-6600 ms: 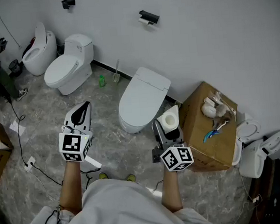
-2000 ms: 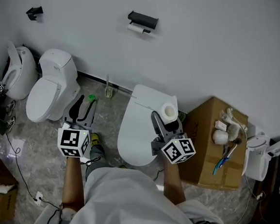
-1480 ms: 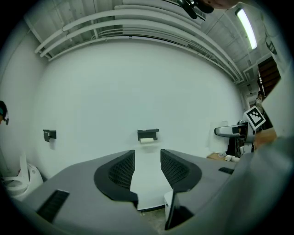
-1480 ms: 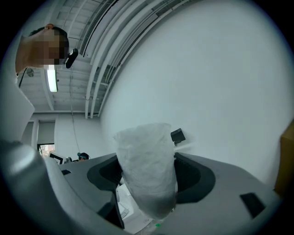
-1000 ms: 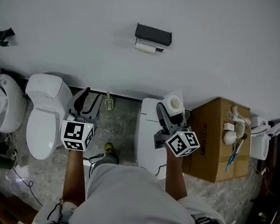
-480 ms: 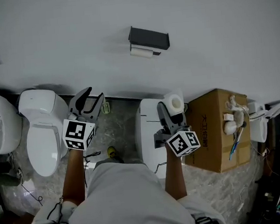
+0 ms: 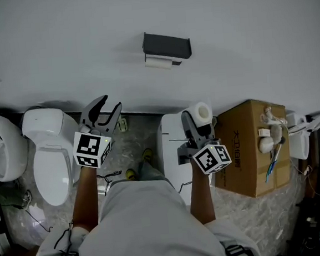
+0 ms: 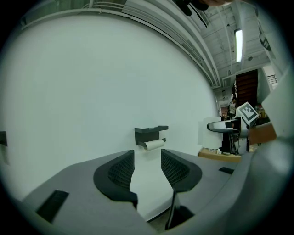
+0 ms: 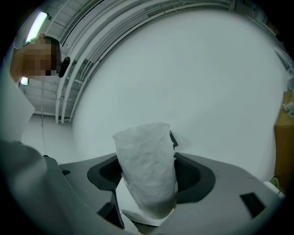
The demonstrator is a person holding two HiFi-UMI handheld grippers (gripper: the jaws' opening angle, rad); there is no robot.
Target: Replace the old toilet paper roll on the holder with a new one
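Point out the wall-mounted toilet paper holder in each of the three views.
Head view: holder on the wall, upper centre.
Left gripper view: centre, just above the open jaws.
Right gripper view: mostly hidden behind the new roll; only a dark edge shows.
Shared landmark: the new roll, in all three.

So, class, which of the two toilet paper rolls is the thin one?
The old roll under the black wall holder: it is slim. The new roll, clamped in the right gripper, is thick.
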